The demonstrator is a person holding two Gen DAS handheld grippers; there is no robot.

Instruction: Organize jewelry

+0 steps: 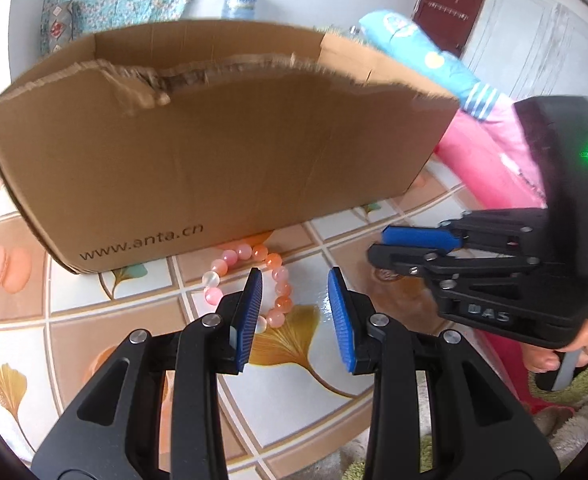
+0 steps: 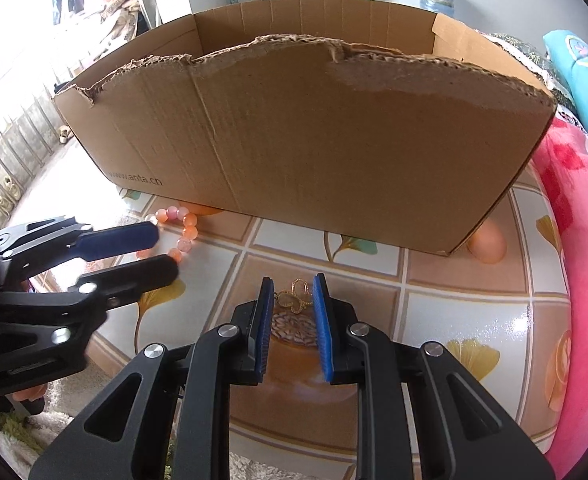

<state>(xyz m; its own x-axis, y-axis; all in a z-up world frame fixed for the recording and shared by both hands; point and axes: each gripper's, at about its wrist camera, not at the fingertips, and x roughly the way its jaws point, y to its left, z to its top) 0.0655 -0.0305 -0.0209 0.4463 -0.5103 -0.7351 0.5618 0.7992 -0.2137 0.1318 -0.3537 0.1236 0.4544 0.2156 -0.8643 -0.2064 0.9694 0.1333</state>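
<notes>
Two grippers hang over a counter [image 2: 446,320] covered in a tile-and-ginkgo-leaf print, in front of a big cardboard box [image 2: 314,140] with a torn top edge and open top. A pink cushion [image 2: 574,240] lies at the counter's right side, touching it.

On the left, the left gripper [image 1: 294,304] has its blue pads apart with nothing pressed between them; a pink and orange bead bracelet [image 1: 250,276] lies on the counter just beyond and partly behind its left finger, close to the box's front wall.

The right gripper [image 2: 294,300] holds its pads a narrow way apart. A small gold brooch [image 2: 294,296] with looped wings lies on the counter at the gap between the fingertips; whether the pads touch it I cannot tell.
</notes>
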